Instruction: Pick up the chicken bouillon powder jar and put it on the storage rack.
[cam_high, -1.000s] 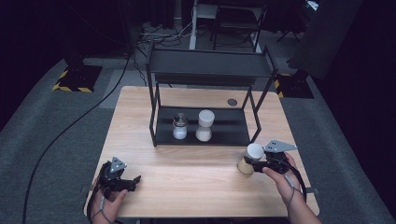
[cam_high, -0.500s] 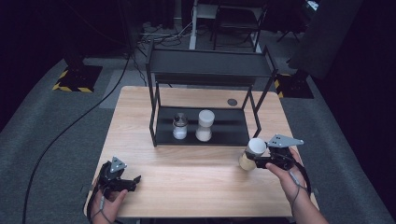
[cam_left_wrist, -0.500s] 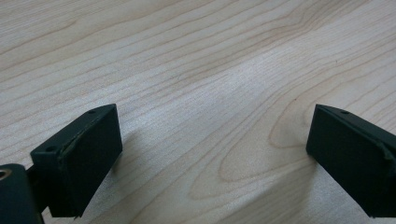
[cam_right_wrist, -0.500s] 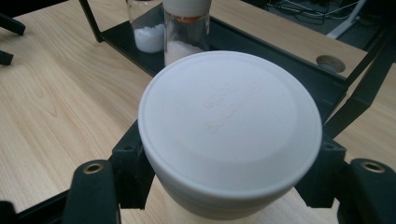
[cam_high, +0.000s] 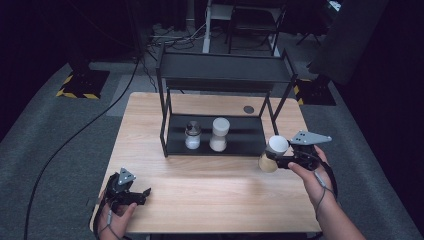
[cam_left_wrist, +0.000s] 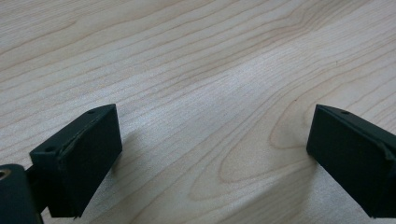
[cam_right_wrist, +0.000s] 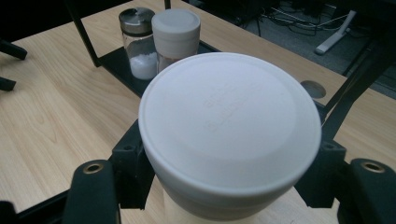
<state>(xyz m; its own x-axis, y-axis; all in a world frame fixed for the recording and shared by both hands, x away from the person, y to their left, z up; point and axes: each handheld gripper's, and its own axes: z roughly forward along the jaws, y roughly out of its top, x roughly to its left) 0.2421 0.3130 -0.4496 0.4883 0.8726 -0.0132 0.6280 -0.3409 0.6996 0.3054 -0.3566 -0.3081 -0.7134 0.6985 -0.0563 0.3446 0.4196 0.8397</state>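
Right gripper (cam_high: 274, 159) pinches a white-lidded jar (cam_high: 273, 152) just off the black rack (cam_high: 222, 75)'s right end.

Left gripper (cam_high: 136, 194) rests spread and empty on the wooden table (cam_high: 210, 195), well left of the rack (apparently waiting); the jar, gripped below its lid, probably belongs on the rack's lower shelf beside the salt shaker (cam_high: 192, 135) and second jar (cam_high: 220, 134). Dark carpeted room.

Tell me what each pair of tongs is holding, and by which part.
The right tongs grip a white-lidded jar by its sides, just under the lid. The left tongs stand open over bare table, holding nothing.

Matt white plastic lid (cam_right_wrist: 229, 126), pale smooth wood table (cam_left_wrist: 196, 70)
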